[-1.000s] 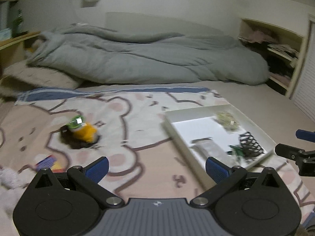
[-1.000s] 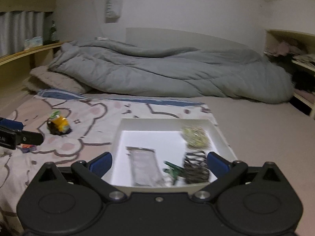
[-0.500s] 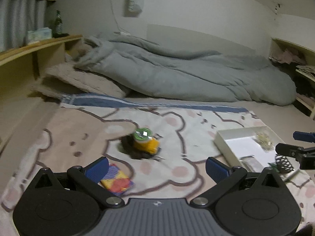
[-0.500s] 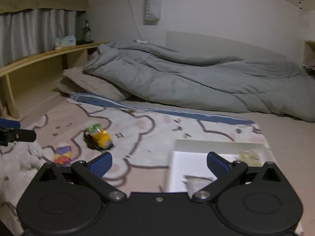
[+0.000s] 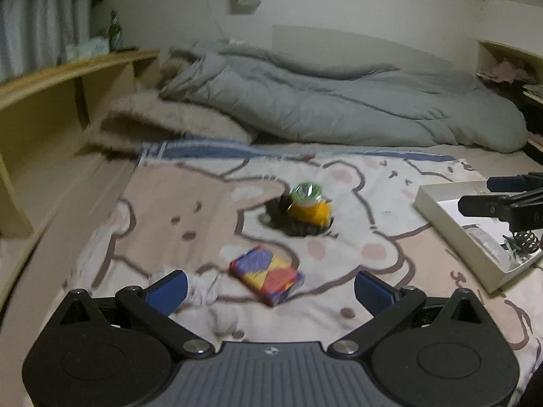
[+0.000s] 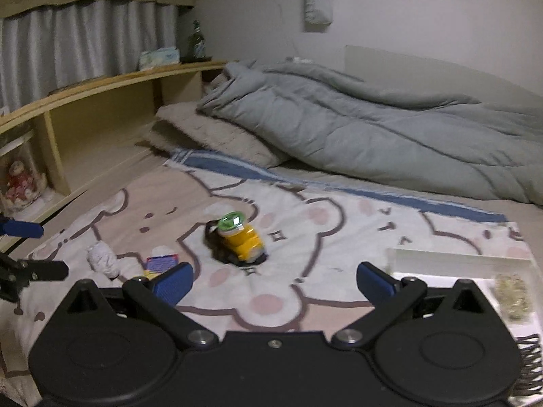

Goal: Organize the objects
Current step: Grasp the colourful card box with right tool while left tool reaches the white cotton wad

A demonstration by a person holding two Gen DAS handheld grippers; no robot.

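A yellow jar with a green lid (image 5: 309,207) (image 6: 240,235) lies on a dark scrap on the bear-print blanket. Nearer me, a small multicoloured box (image 5: 266,274) (image 6: 160,262) lies between the pads of my open, empty left gripper (image 5: 269,290). A crumpled white tissue (image 5: 200,285) (image 6: 101,258) sits beside its left pad. My right gripper (image 6: 273,279) is open and empty too, hovering short of the jar. The white tray (image 5: 451,237) (image 6: 454,259) at the right holds a dark claw clip (image 5: 524,239), a clear packet and a pale tangled bundle (image 6: 512,296).
A rumpled grey duvet (image 5: 339,101) and a beige pillow (image 5: 163,122) fill the back of the bed. A wooden shelf (image 6: 101,101) runs along the left, with a bottle, a tissue box and a doll. The right gripper's fingers (image 5: 492,203) show above the tray.
Both grippers have swung left, away from the tray and toward the jar and box. The multicoloured box now lies between the left gripper's pads. Both grippers stay open.
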